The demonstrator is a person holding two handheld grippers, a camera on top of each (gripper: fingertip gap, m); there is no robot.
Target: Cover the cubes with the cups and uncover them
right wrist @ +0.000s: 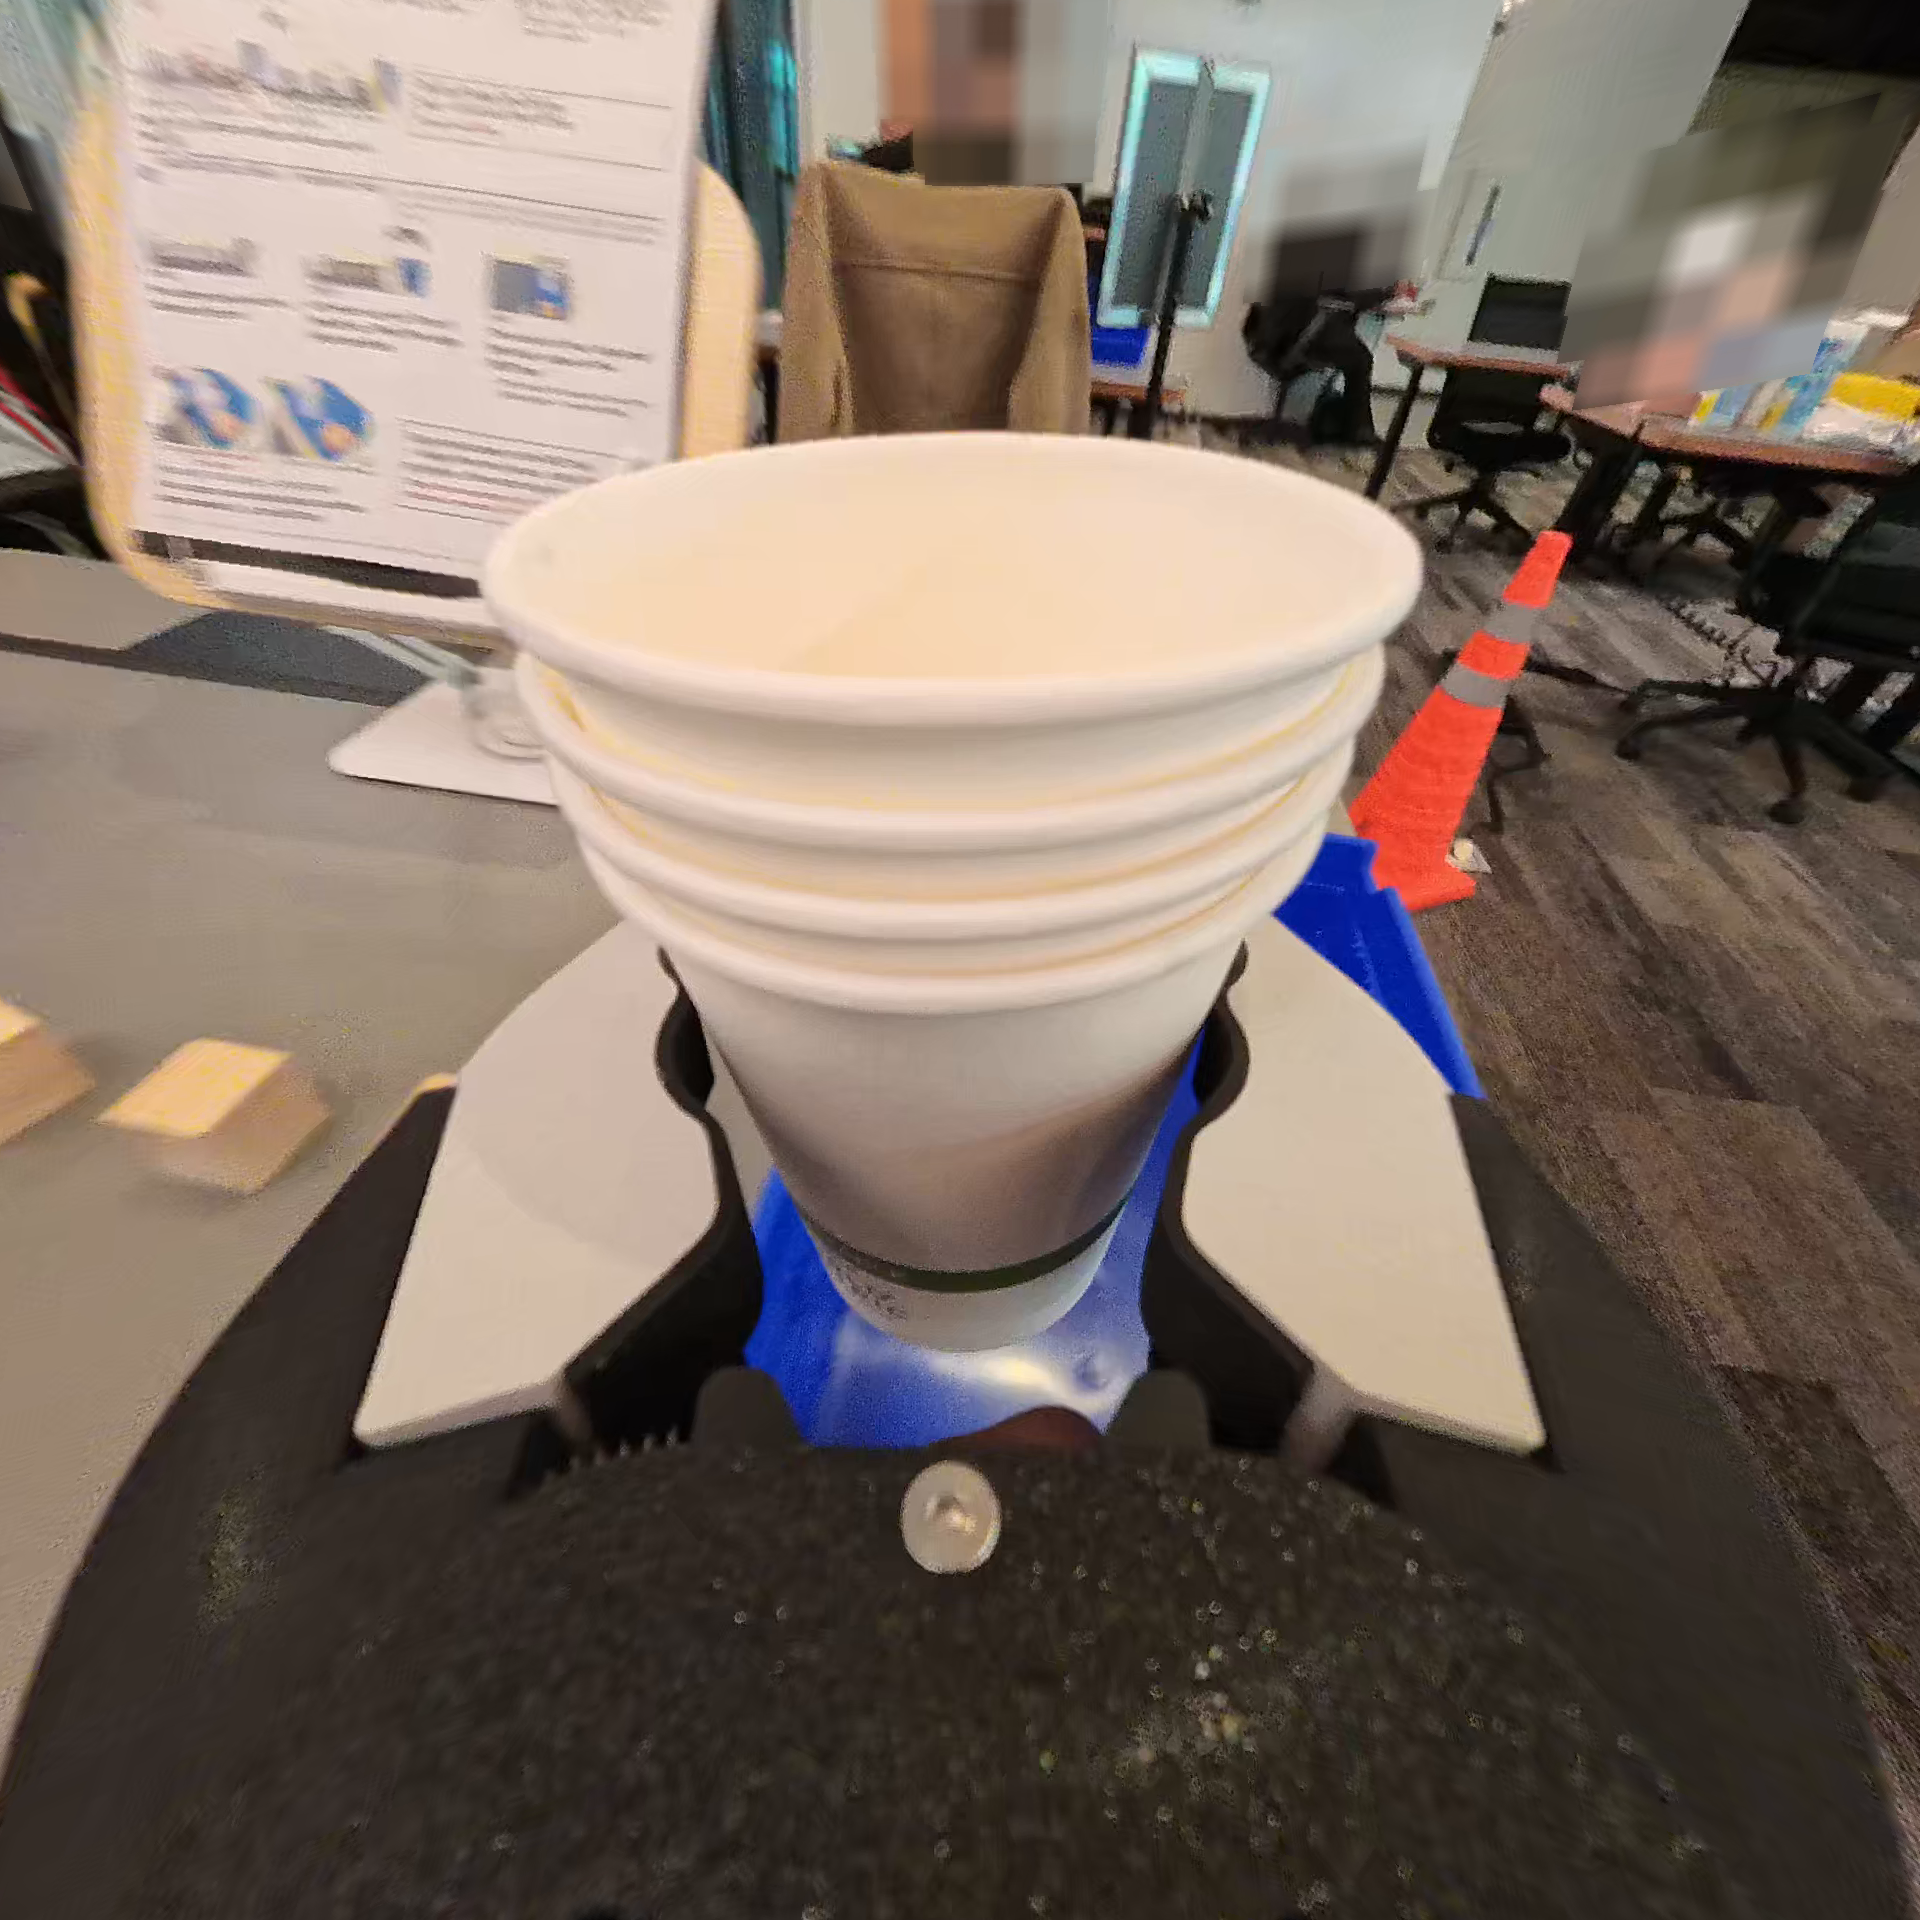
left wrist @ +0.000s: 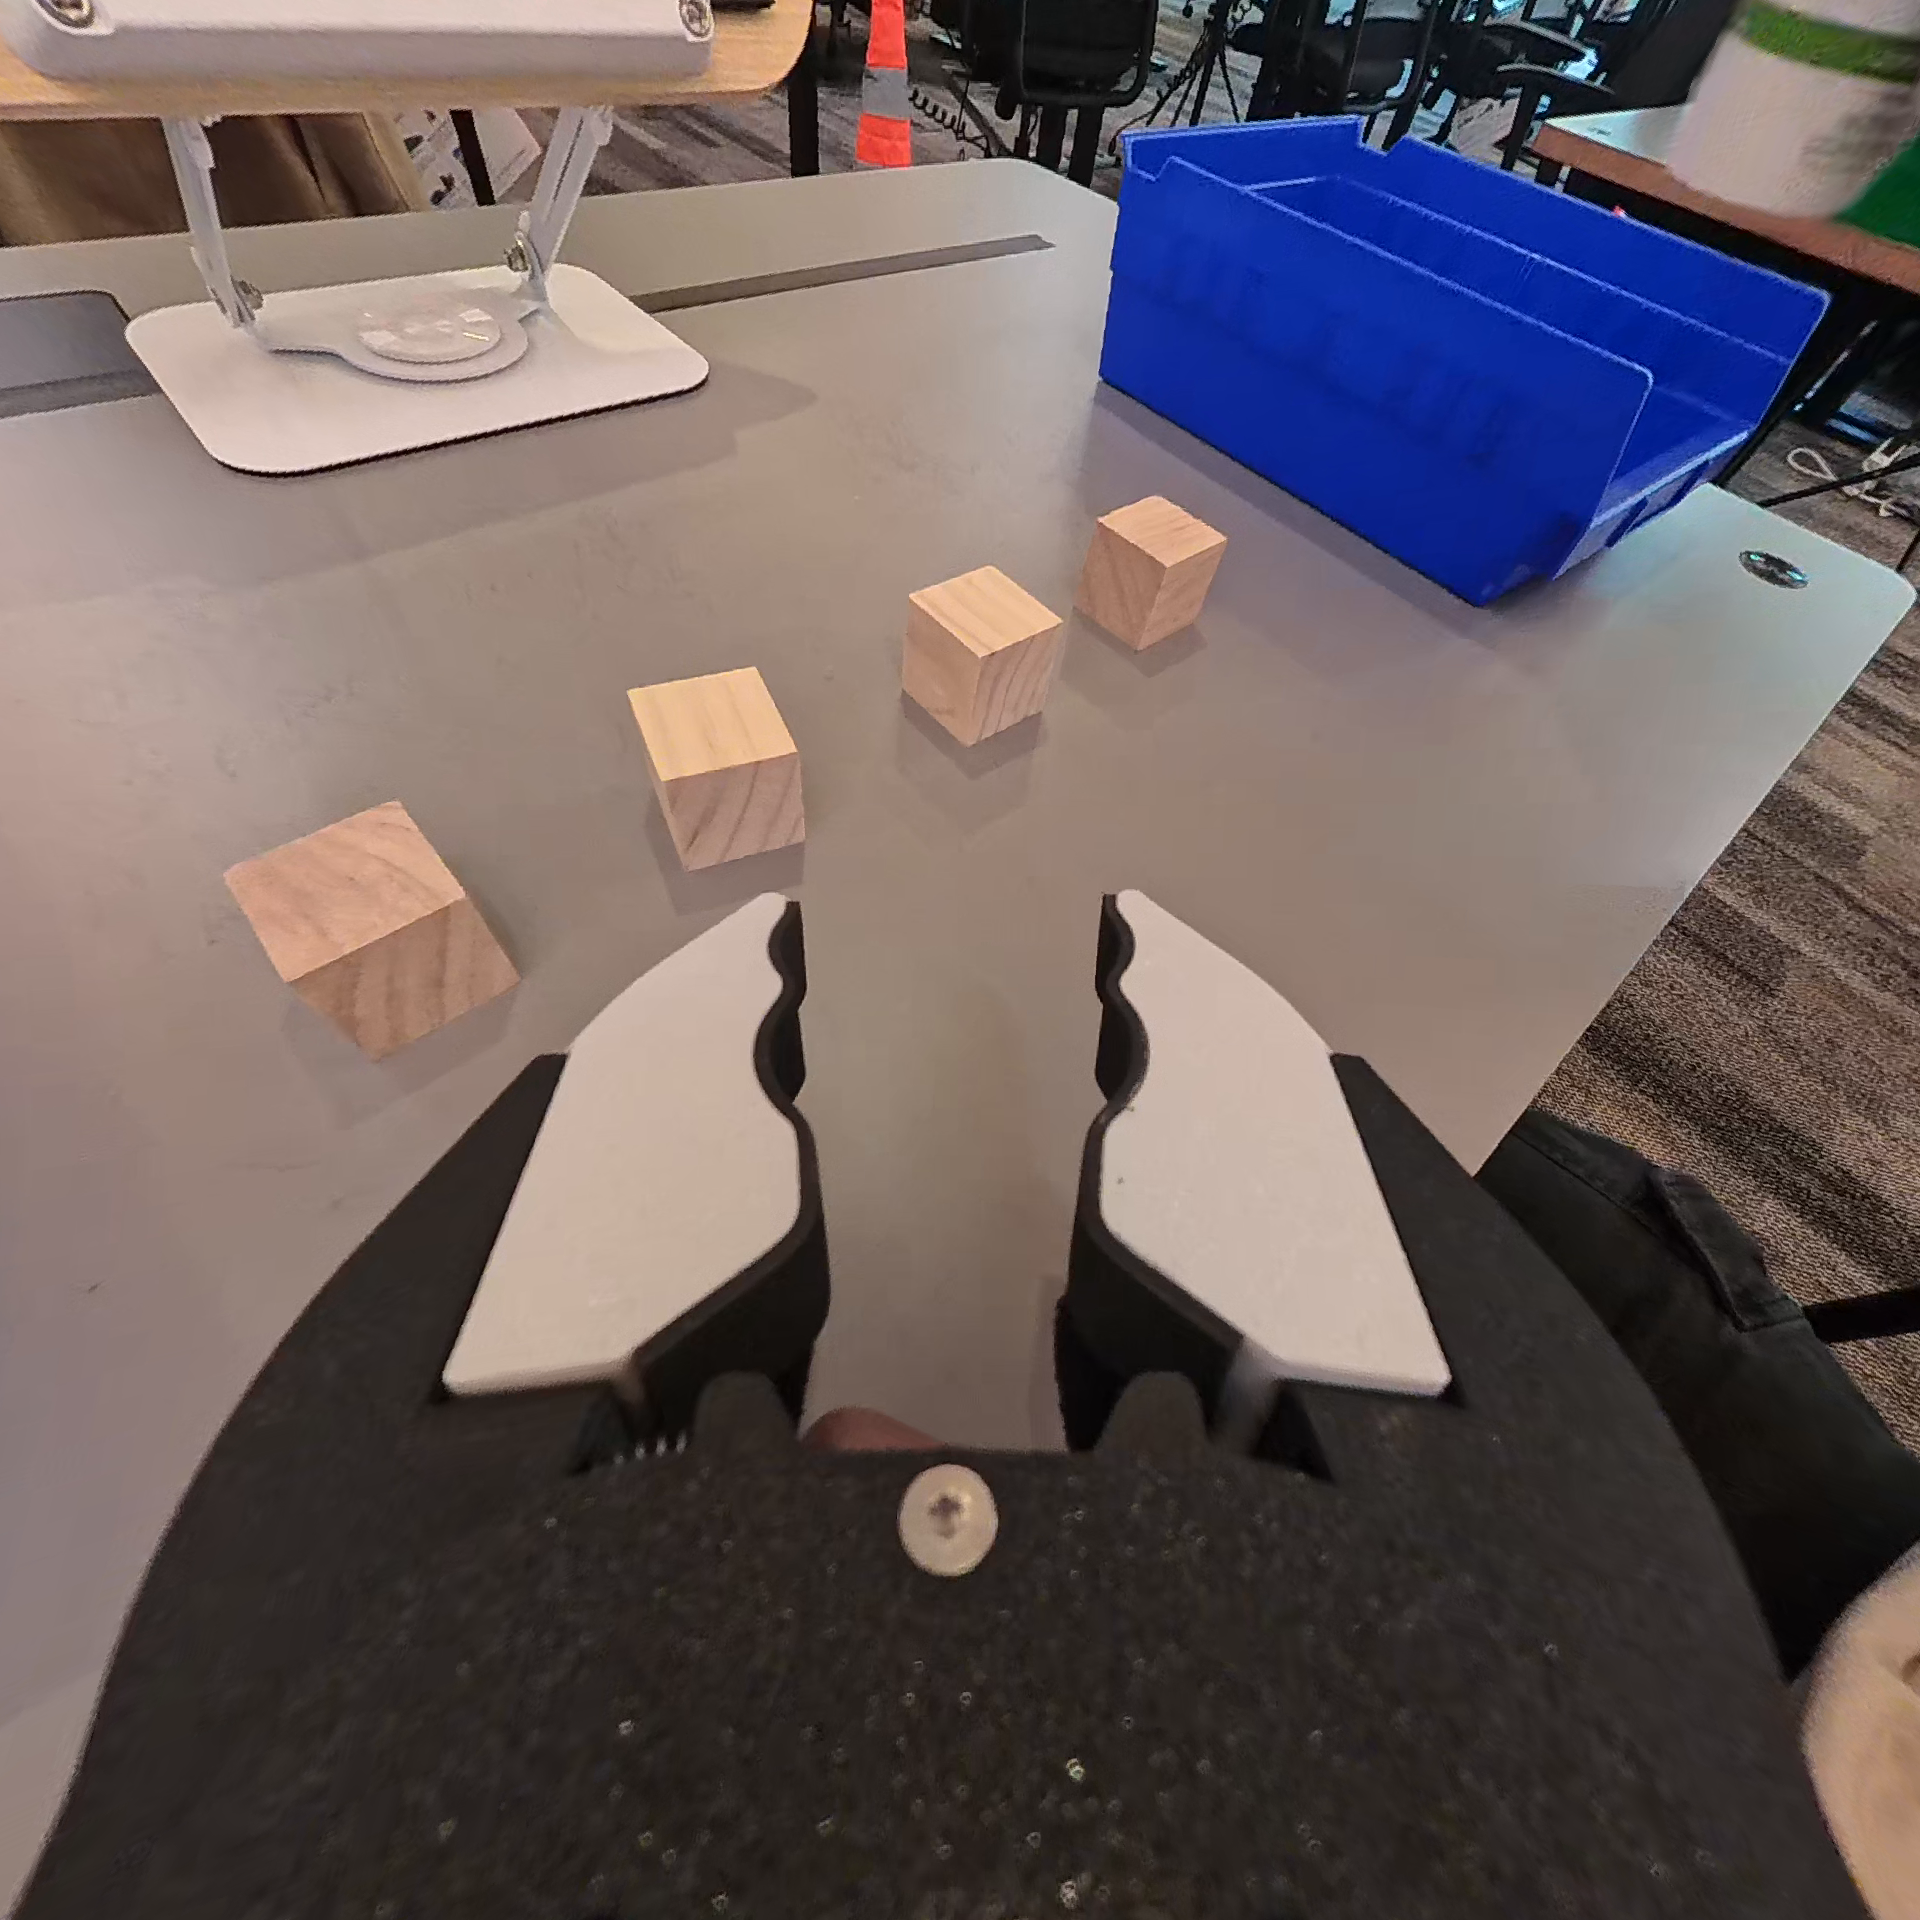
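Observation:
Several wooden cubes stand uncovered in a slanted row on the grey table [left wrist: 1299,831]: nearest left cube [left wrist: 369,925], second cube [left wrist: 722,764], third cube [left wrist: 979,652], farthest cube [left wrist: 1151,569]. My left gripper [left wrist: 951,914] is open and empty, just in front of the second cube. My right gripper [right wrist: 951,997] is shut on a nested stack of white paper cups [right wrist: 951,748], upright with mouths up, held above the blue bin [right wrist: 1361,935]. The stack shows blurred at the top right of the left wrist view [left wrist: 1808,104]. Two cubes [right wrist: 218,1112] show at the left of the right wrist view.
The blue plastic bin [left wrist: 1434,343] stands at the table's far right. A white stand [left wrist: 416,364] with a board sits at the far left. The table's right edge drops to carpet. An orange cone [right wrist: 1455,727] stands on the floor. A person's dark trousers [left wrist: 1704,1351] are at the right.

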